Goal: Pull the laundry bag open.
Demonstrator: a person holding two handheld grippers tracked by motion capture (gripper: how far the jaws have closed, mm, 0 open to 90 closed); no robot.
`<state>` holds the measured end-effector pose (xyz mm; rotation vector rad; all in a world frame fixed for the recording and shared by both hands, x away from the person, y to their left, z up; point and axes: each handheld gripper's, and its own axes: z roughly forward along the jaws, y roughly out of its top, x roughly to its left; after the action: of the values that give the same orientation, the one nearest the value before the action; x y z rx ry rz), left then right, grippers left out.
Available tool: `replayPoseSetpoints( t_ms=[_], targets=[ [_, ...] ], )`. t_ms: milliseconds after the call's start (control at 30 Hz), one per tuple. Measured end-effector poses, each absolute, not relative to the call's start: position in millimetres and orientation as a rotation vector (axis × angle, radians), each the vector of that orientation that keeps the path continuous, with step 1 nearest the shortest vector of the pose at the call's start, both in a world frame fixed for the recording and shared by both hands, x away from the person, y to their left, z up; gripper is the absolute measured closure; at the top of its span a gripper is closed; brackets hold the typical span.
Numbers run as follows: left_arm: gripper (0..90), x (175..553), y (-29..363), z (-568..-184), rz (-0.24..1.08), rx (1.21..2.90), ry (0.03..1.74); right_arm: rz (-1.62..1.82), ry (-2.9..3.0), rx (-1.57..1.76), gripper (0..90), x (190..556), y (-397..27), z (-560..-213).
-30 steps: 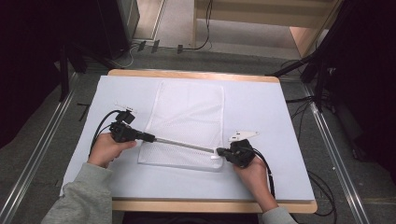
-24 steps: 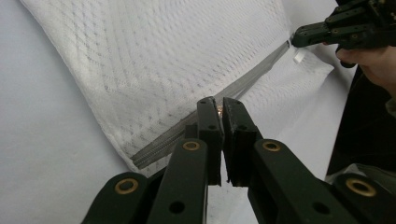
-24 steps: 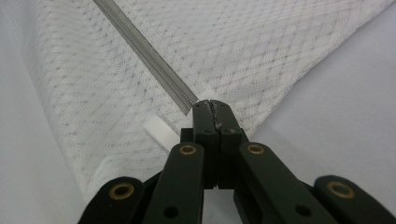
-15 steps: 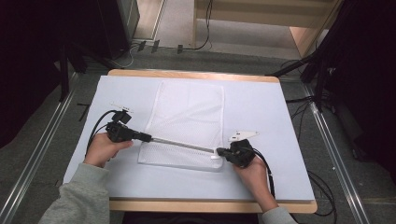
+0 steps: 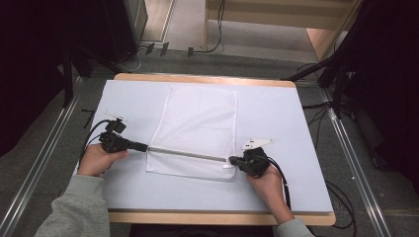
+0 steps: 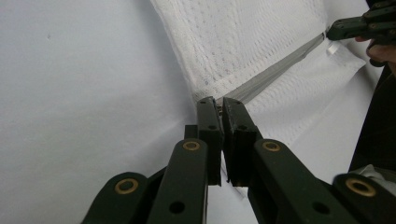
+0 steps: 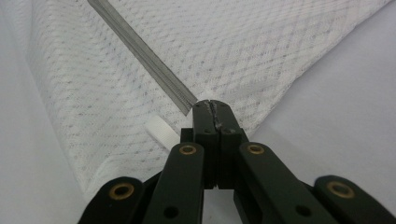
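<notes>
My left gripper (image 5: 144,147) is clamped on the left end of the grey zipper (image 5: 188,154) of a white mesh laundry bag (image 5: 200,123), which lies flat on the white table cover (image 5: 276,113). My right gripper (image 5: 232,160) pinches the zipper's other end, jaws closed tight on it. The zipper runs straight between the two grippers, near the bag's near edge, beside a small white tab (image 7: 159,130).

Both forearms reach in low; the left claw (image 5: 143,147) and the right claw (image 5: 232,160) point toward each other, jaws clamped together.
</notes>
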<state>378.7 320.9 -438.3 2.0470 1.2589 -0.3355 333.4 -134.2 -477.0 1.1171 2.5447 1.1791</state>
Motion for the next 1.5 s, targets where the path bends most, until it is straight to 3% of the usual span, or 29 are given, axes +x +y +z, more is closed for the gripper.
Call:
replayPoseSetpoints(
  t_ms=[700,1000,1100,1267,1500],
  targets=[
    [86.5,353,319,-443,-0.320,2.026,1.249,1.122,2.595,1.164,90.0,341,-131,-471],
    [69.9,351,320,-440,-0.276,2.007,1.212,1.104,2.609,1.151,90.0,329,-130,-469],
    [66.6,351,321,-436,-0.208,2.007,1.197,1.089,2.623,1.119,90.0,328,-130,-468],
    [56.3,349,322,-431,-0.094,1.998,1.186,1.125,2.619,1.113,82.6,330,-132,-462],
    [46.6,347,325,-426,0.004,1.989,1.153,1.217,2.539,1.088,64.0,331,-148,-451]
  ],
)
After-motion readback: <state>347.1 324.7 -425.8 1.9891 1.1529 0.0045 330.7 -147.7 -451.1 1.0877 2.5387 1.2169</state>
